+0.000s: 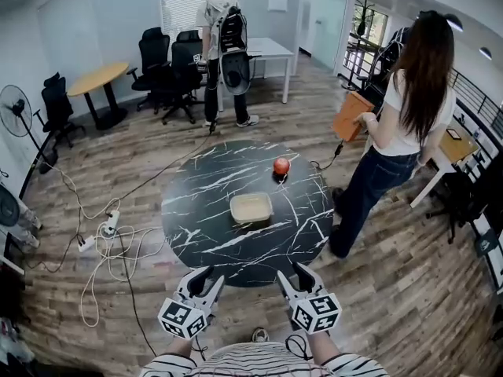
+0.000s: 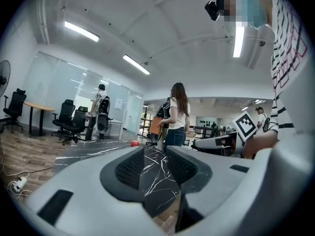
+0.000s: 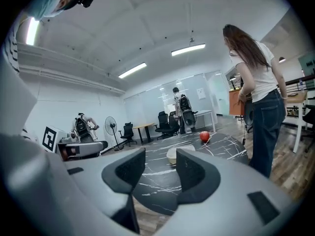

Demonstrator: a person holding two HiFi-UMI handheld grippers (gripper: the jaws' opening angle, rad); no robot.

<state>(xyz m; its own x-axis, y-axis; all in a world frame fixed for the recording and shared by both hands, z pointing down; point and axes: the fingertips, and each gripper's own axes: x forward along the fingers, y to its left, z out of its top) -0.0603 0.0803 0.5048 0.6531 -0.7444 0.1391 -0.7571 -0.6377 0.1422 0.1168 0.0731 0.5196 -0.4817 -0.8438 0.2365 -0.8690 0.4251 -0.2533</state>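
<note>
Left hand-held gripper (image 1: 211, 276) and right hand-held gripper (image 1: 288, 272), jaws apart, empty; beige dish (image 1: 251, 208) lies well ahead.

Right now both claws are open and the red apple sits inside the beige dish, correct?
No: the red apple lies on the table beyond the dish, apart from it, per the head view. The left claw and right claw are open.

The table's (image 1: 196, 226) near half lies open; a beige tub (image 1: 251, 207) mid-table and a red apple (image 1: 281, 166) beyond obstruct.
</note>
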